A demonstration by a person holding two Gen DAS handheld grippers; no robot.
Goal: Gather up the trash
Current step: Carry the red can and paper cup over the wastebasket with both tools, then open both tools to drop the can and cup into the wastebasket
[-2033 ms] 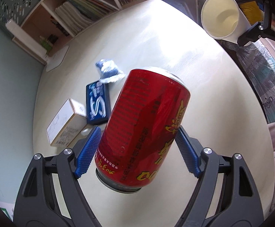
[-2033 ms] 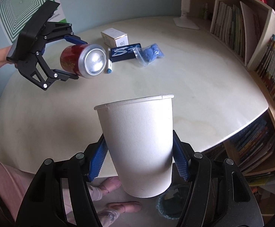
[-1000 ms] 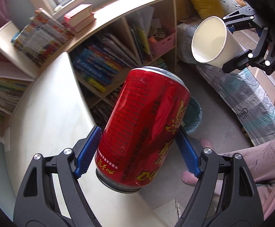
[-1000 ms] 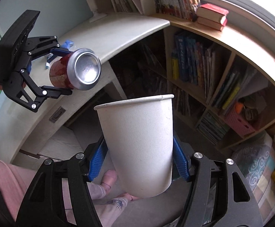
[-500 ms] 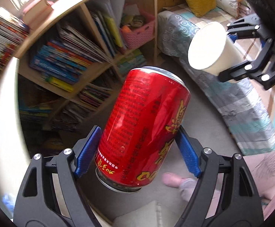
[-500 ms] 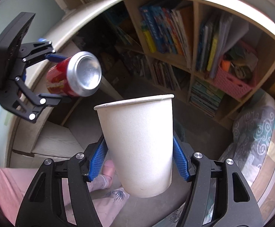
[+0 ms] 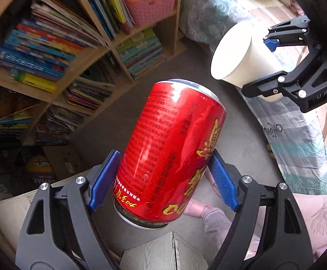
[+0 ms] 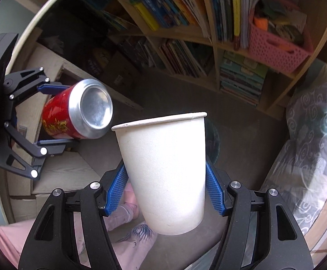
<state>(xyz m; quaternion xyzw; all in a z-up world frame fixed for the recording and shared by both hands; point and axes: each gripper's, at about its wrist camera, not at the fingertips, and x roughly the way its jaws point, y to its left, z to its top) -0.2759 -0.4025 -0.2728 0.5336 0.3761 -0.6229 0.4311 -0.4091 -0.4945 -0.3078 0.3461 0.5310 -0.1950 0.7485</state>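
1. Two black hand-held grippers with blue ribbed pads hang over a grey floor, each carrying one piece of trash.
2. One red cylindrical metal drink can (image 7: 170, 153) with yellow lettering sits clamped between the two pads of the left gripper (image 7: 163, 177), tilted, its silver end pointing toward the floor.
3. One plain white paper cup (image 8: 165, 171) is pinched between the two pads of the right gripper (image 8: 166, 189), held near its base, rim away from the camera.
4. Seen from the left wrist, the cup hangs up and to the right of the can, well apart from it; from the right wrist, the can shows to the left of the cup, the two not touching.
5. One pink plastic lattice basket (image 8: 273, 47) rests on the curved wooden bookshelf (image 7: 91, 51), among rows of books.
6. One patterned grey-and-teal fabric cover (image 7: 298, 135) lies at the right.
7. One pink-clad leg (image 7: 309, 220) and one pink slipper (image 7: 194, 207) of a person show beneath the can.
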